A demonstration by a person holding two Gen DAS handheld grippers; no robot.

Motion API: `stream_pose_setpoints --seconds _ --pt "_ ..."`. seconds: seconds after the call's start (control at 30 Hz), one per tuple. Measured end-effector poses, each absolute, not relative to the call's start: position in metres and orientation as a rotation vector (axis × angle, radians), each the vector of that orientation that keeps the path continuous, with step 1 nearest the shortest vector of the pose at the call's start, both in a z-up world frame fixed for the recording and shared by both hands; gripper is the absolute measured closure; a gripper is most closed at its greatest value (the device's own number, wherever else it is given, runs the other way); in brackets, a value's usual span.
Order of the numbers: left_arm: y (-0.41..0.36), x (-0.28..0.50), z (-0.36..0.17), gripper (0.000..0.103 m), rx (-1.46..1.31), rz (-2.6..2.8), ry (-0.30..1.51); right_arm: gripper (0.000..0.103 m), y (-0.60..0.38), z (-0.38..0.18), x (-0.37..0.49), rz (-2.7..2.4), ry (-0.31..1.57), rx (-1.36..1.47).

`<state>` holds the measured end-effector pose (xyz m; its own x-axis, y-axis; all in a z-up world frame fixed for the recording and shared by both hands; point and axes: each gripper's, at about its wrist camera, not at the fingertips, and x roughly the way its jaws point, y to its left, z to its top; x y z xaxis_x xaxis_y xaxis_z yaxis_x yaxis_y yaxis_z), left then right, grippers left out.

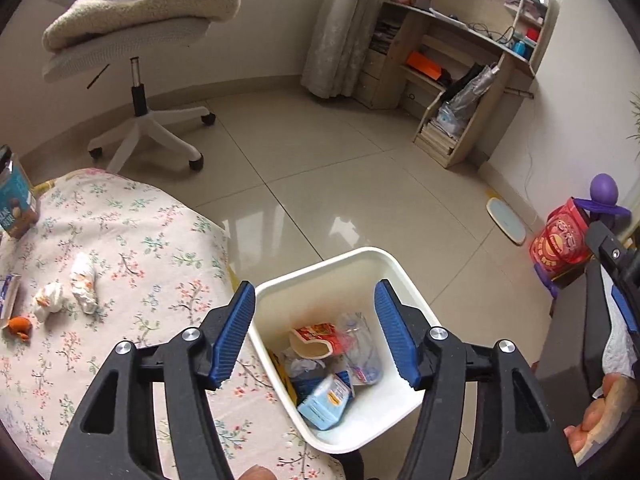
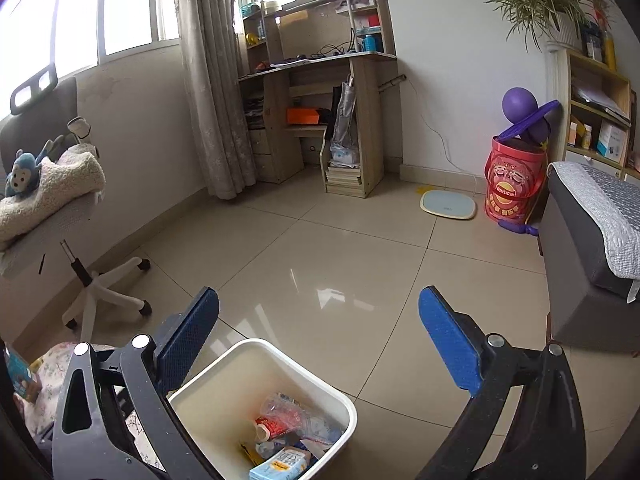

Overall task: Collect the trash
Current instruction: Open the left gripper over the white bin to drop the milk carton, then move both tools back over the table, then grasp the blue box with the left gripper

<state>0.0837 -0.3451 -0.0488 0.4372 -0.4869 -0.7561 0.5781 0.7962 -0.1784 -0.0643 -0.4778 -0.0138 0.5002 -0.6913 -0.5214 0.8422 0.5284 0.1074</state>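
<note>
Left wrist view: the left gripper is held with its blue ribbed jaws apart and nothing between them, above the white square plastic bin, which stands on the tiled floor against the bed's edge. Wrappers, a clear bag and a pale blue carton are seen inside it. Two crumpled white tissue wads remain near the left edge of the floral bedspread, beside a small orange scrap. The wads are judged light, soft and easily crushed; each should be pinched across its thickest middle, as a loose corner could tear or slip. In the right wrist view, the right gripper is likewise spread wide and empty, over the floor beyond the bin.
</note>
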Motion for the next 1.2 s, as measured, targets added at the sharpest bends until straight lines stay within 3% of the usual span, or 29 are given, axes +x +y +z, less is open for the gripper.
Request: stream_pose_setpoints --seconds 0.13,0.23,0.73,1.2 --pt "-0.310 0.099 -0.032 0.024 0.117 -0.570 0.839 0.007 -0.451 -0.013 -0.041 -0.916 0.477 0.294" --pt "-0.281 0.110 -0.028 0.020 0.110 -0.504 0.817 0.007 -0.430 -0.013 -0.022 -0.872 0.502 0.261" --pt "-0.108 0.197 -0.064 0.018 0.038 -0.147 0.912 0.007 -0.289 -0.026 0.096 -0.614 0.605 0.180" --pt "0.022 0.282 -0.135 0.018 -0.017 0.032 1.148 0.007 -0.222 -0.056 0.152 -0.458 0.743 0.168"
